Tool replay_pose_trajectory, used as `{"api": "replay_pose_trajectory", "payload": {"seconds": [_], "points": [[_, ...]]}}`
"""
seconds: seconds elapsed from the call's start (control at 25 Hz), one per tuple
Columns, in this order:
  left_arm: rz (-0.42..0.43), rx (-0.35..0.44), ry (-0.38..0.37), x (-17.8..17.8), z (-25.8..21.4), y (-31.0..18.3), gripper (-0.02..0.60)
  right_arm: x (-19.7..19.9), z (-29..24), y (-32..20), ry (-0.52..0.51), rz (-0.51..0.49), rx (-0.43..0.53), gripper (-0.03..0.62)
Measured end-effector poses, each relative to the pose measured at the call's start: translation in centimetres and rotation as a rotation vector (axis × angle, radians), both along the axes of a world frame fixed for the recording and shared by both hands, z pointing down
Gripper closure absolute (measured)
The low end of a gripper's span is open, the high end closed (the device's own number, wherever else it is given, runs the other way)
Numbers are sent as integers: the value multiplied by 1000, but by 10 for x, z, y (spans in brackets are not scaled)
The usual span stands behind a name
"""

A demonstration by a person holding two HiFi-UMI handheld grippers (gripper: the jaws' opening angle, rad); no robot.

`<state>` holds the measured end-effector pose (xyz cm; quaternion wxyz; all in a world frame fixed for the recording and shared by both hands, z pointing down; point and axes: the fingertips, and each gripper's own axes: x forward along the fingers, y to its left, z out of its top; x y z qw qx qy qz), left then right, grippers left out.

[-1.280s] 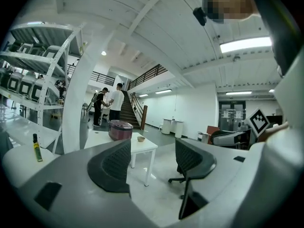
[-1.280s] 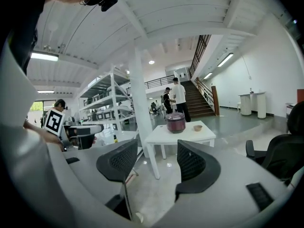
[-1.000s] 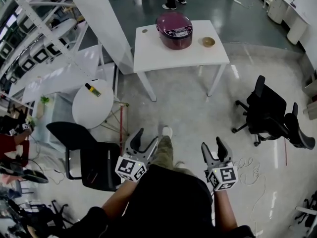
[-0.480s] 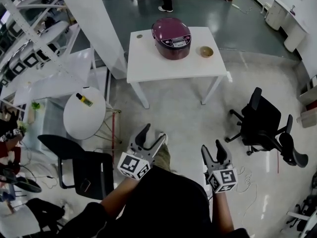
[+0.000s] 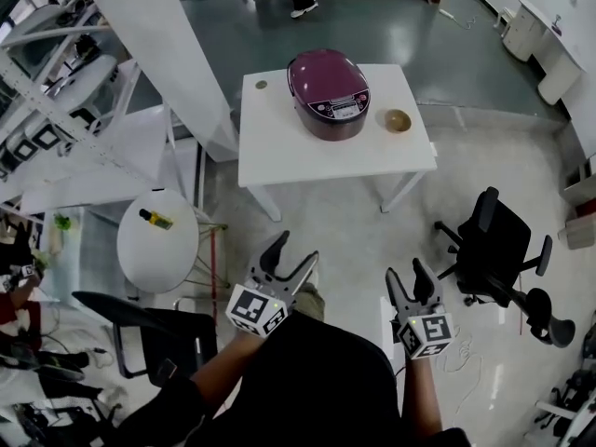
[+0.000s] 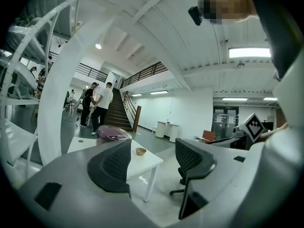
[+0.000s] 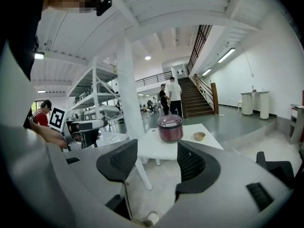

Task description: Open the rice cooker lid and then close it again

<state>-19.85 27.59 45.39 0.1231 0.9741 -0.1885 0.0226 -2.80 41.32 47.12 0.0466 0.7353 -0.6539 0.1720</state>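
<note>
The maroon rice cooker (image 5: 329, 94) stands on a white table (image 5: 279, 142) far ahead, its lid down. In the right gripper view the rice cooker (image 7: 170, 127) shows between the jaws in the distance. In the left gripper view the rice cooker (image 6: 112, 134) peeks over the left jaw. My left gripper (image 5: 290, 256) and right gripper (image 5: 411, 277) are held low near my body, well short of the table. Both are open with nothing between their fingers.
A small wooden bowl (image 5: 398, 120) sits on the table right of the cooker. A round white side table (image 5: 158, 242) with a bottle (image 5: 155, 219) stands at left, a black chair (image 5: 149, 319) beside me. A black office chair (image 5: 498, 254) is at right. White shelving (image 5: 74, 82) fills the left.
The table and cooker have drawn nearer and lower in the head view as I walk toward them. Both grippers stay open, held in front of me.
</note>
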Motion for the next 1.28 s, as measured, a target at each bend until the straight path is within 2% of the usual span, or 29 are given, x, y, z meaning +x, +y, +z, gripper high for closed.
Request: {"api": "replay_pose_trajectory", "payload": {"seconds": [0.2,0.4,0.52,0.64,0.8,0.96,1.08,1.28], "points": [[-1,-37,30,14,-3,-55,311,7,3,-60,-82,-1,-17,363],[-10,-35,35,20,3,-98,311,12,-1,-116,-46,-36,-41,364],[-17,-40,32,19,10,-123,311,9,-4,-147,24,-69,-52,364],[-24,-39,34,20,14,-147,311,3,-10,-173,45,-109,-36,362],[-24,-51,50,28,16,-171,311,8,-9,-197,42,-123,-43,363],[-26,-97,42,34,24,-191,311,14,-8,-216,51,-107,-57,362],[-5,-89,47,41,22,-199,311,12,-10,-229,62,-117,-58,362],[-15,-88,52,43,21,-204,311,10,-6,-243,50,-140,-61,362]]}}
